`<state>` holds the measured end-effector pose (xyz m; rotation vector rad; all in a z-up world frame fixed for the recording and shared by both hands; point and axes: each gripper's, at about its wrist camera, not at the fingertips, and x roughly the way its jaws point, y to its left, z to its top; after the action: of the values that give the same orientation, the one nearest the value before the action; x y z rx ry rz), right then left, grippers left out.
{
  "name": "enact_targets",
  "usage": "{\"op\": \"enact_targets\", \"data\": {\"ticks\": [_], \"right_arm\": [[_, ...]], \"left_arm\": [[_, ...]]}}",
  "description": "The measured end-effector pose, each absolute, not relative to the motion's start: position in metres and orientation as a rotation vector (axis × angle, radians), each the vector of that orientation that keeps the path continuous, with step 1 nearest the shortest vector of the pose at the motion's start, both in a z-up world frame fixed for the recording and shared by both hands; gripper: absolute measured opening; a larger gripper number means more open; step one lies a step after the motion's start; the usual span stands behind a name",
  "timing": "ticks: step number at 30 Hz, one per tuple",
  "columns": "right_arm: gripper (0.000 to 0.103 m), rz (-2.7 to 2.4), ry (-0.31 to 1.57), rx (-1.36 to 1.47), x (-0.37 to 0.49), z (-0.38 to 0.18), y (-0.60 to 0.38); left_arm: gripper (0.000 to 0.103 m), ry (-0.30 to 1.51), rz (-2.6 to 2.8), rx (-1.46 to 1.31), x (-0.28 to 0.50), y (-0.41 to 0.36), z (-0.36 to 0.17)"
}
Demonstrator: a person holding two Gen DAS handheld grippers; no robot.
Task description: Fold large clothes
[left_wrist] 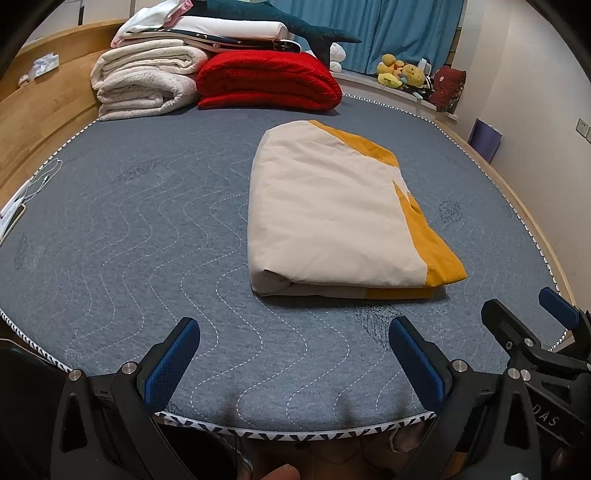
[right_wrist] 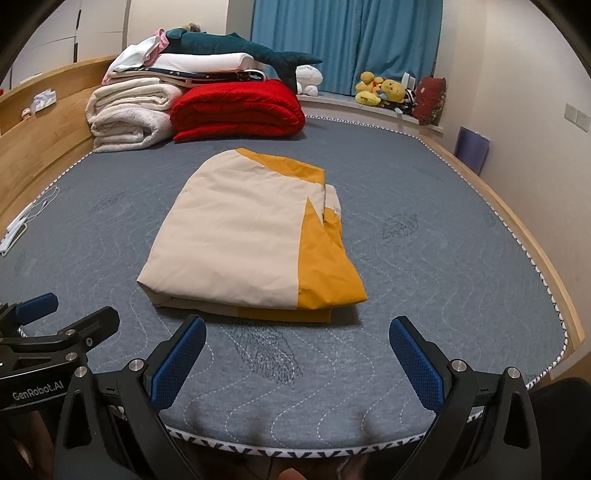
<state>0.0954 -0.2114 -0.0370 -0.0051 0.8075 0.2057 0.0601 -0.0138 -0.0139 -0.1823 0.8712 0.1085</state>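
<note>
A cream and mustard-yellow cloth (left_wrist: 332, 218) lies folded into a thick rectangle on the grey quilted mattress (left_wrist: 147, 229); it also shows in the right wrist view (right_wrist: 243, 236). My left gripper (left_wrist: 293, 328) is open and empty above the mattress's near edge, short of the cloth. My right gripper (right_wrist: 297, 326) is open and empty, also at the near edge, just short of the cloth's front fold. The right gripper shows at the right of the left wrist view (left_wrist: 524, 306), and the left gripper at the left of the right wrist view (right_wrist: 77, 306).
Folded white blankets (left_wrist: 144, 79) and a red blanket (left_wrist: 269, 79) are stacked at the bed's far end, with a teal plush shark (left_wrist: 295, 22) on top. Stuffed toys (left_wrist: 400, 72) sit on the window ledge. A white cable (left_wrist: 40, 181) lies at the left edge. A wooden bed frame (left_wrist: 37, 118) surrounds the mattress.
</note>
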Motion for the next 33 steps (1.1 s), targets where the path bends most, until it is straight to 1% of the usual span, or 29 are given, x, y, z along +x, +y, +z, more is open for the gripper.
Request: {"op": "enact_targets", "data": {"ticks": [33], "right_arm": [[0.099, 0.193, 0.803, -0.009, 0.0995, -0.0338, -0.2071]], "left_arm": [[0.102, 0.870, 0.102, -0.184, 0.0623, -0.0135, -0.0129]]}}
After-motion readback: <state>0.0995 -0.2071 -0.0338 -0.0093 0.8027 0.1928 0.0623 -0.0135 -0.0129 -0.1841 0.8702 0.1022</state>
